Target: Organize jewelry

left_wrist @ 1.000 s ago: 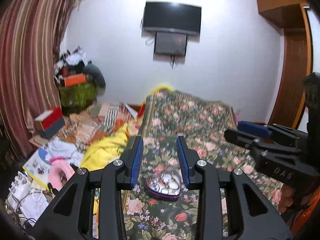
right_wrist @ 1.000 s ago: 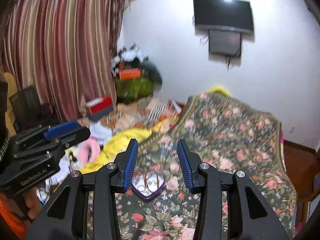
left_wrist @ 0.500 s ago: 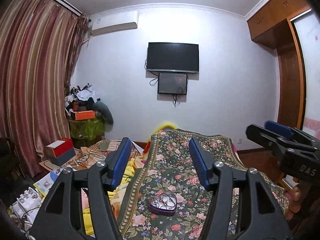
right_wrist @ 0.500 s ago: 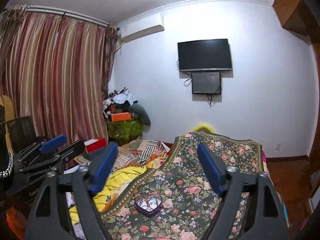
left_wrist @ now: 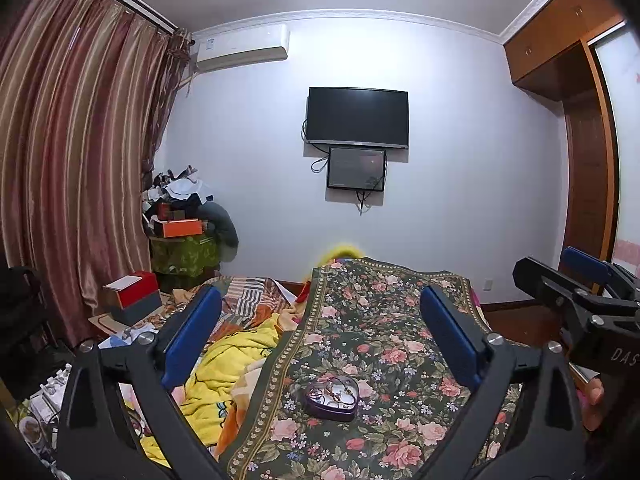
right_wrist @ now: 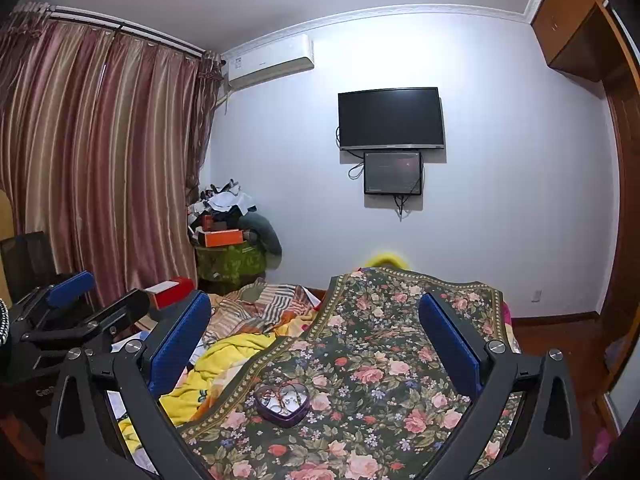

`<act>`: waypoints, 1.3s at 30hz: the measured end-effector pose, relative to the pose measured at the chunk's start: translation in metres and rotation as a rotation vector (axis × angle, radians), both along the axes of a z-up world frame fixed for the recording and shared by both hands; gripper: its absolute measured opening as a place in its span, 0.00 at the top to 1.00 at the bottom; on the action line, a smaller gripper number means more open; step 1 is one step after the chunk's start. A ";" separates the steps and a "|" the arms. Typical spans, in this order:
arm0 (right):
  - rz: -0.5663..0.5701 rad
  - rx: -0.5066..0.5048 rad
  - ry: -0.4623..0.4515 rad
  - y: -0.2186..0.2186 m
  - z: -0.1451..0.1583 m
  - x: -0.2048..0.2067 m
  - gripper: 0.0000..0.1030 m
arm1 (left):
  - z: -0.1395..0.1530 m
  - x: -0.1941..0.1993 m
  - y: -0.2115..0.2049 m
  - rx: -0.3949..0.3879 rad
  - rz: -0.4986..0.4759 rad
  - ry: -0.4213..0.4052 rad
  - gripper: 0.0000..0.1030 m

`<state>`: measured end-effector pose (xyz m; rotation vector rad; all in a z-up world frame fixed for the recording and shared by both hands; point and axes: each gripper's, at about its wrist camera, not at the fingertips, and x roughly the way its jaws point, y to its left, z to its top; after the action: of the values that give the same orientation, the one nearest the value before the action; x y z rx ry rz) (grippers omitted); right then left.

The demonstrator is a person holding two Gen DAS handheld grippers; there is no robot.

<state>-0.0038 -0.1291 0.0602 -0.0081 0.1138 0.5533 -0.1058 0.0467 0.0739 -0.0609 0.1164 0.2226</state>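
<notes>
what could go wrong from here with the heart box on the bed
1. The open purple heart-shaped tin sits on the soft floral bedspread; pressing down may tip it and spill the jewelry.
2. The pieces inside look thin and tangled, so the wide-open left gripper or right gripper could drag several out together.

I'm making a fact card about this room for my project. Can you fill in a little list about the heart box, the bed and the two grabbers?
box: purple heart-shaped box, lid off, jewelry inside
box place: on the floral blanket
beside blanket: yellow bedding
left gripper: fingers wide open, empty, above the box
right gripper: fingers wide open, empty
wall: black TV
</notes>
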 end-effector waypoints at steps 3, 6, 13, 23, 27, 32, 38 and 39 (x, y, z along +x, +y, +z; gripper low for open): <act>0.002 -0.001 0.007 -0.002 -0.004 -0.002 0.00 | -0.001 0.000 0.002 0.000 0.006 0.004 0.02; -0.005 -0.005 0.011 -0.005 -0.006 -0.003 0.00 | -0.002 0.001 0.003 -0.008 0.005 0.010 0.01; 0.000 -0.007 0.019 -0.007 -0.007 -0.004 0.00 | -0.002 0.001 0.004 -0.008 0.005 0.010 0.01; -0.008 -0.014 0.029 -0.010 -0.007 -0.001 0.00 | -0.007 0.005 0.007 -0.022 0.006 0.028 0.01; -0.009 -0.012 0.036 -0.013 -0.006 0.000 0.00 | -0.010 0.007 0.006 -0.020 0.002 0.036 0.01; -0.009 -0.009 0.043 -0.014 -0.005 0.002 0.00 | -0.011 0.010 0.002 -0.014 -0.016 0.047 0.01; -0.013 -0.008 0.043 -0.016 -0.004 0.002 0.00 | -0.012 0.013 -0.001 -0.012 -0.023 0.055 0.01; -0.015 -0.008 0.044 -0.016 -0.003 0.003 0.00 | -0.011 0.013 -0.001 -0.013 -0.025 0.057 0.01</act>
<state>-0.0011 -0.1449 0.0570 -0.0028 0.1591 0.5385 -0.0930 0.0459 0.0624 -0.0658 0.1750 0.1983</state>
